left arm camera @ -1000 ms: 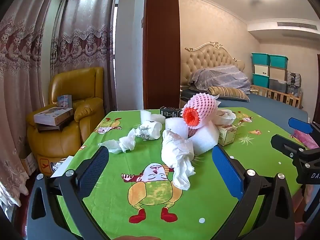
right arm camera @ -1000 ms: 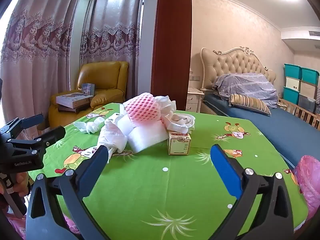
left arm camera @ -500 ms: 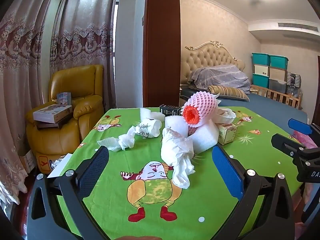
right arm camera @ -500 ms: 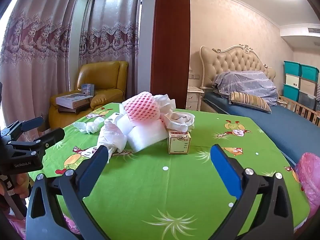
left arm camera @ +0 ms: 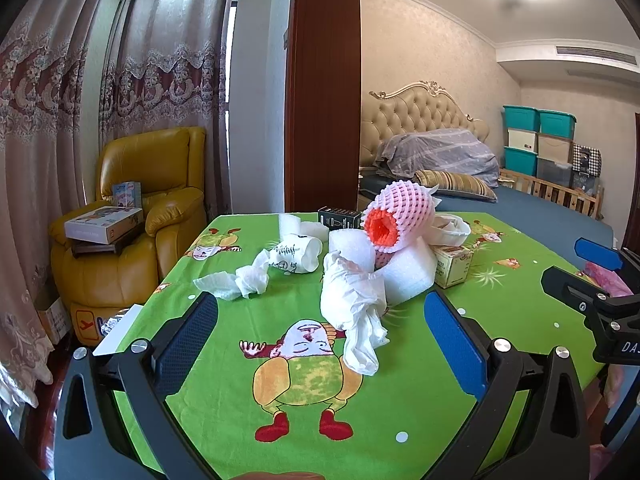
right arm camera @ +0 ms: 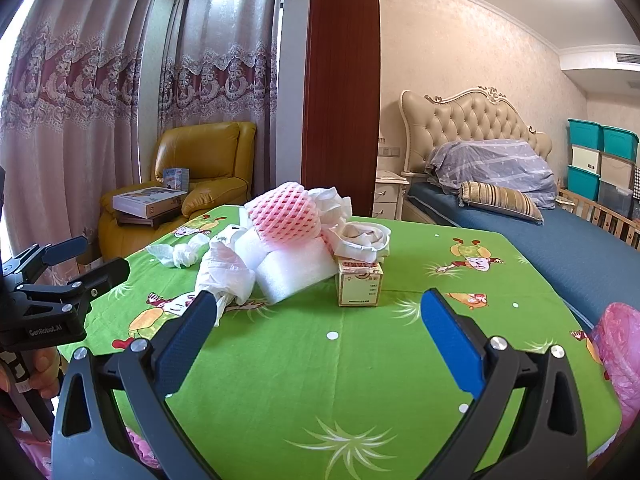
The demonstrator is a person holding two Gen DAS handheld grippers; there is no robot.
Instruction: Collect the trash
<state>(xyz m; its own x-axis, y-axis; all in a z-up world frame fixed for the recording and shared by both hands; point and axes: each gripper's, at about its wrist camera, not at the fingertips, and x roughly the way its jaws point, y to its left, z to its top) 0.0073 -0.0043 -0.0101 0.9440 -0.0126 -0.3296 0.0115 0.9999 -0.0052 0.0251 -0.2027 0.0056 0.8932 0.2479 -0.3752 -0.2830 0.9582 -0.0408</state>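
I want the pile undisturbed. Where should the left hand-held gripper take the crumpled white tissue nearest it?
Probably the loose tail of the crumpled white tissue, hanging toward the left hand-held gripper. Approach from the near side with open jaws; its upper end leans against the foam roll.

Behind your table with the green cartoon tablecloth you see a yellow leather armchair with a flat white box on its arm. A dark wooden pillar rises beside patterned curtains. To your right lies a bed with a tufted headboard, a striped pillow and stacked teal bins
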